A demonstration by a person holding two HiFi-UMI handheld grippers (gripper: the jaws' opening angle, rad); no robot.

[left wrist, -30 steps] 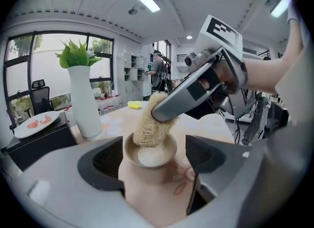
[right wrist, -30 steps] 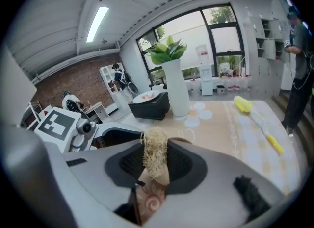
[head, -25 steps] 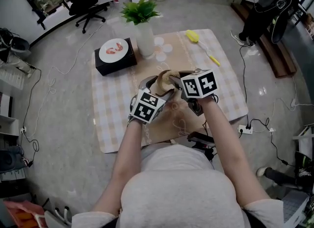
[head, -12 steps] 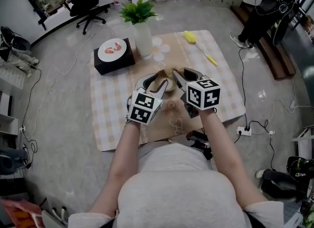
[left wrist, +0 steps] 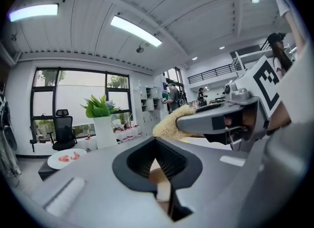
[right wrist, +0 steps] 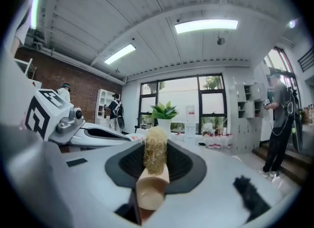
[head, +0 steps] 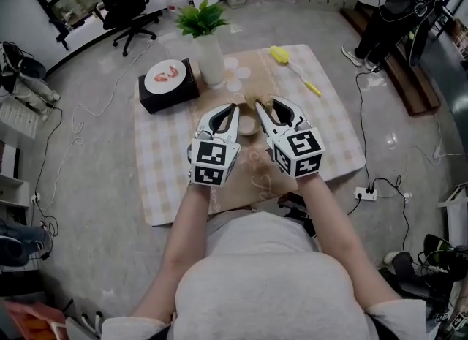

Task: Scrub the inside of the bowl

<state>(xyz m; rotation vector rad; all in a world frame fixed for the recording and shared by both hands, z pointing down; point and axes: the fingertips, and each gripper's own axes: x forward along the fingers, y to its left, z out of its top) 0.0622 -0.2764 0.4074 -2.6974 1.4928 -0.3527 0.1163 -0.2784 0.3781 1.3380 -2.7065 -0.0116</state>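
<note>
The right gripper (right wrist: 155, 173) was clamped on the wooden handle of a brush (right wrist: 155, 159), bristles forward and level just above the bowl (head: 248, 126) — seemingly held clear of it rather than scrubbing. The left gripper (left wrist: 157, 167), close beside it, had just been closing and stood pinched together on nothing that could be made out. The bowl sat on the checked cloth (head: 164, 174) beneath and between the two, partly hidden by them; beyond the bowl a plant (head: 208, 20) in a vase, a plate (head: 168, 75) on a black box and a yellow scrubber (head: 284, 55) lay well apart — only the grippers themselves crowded it.
</note>
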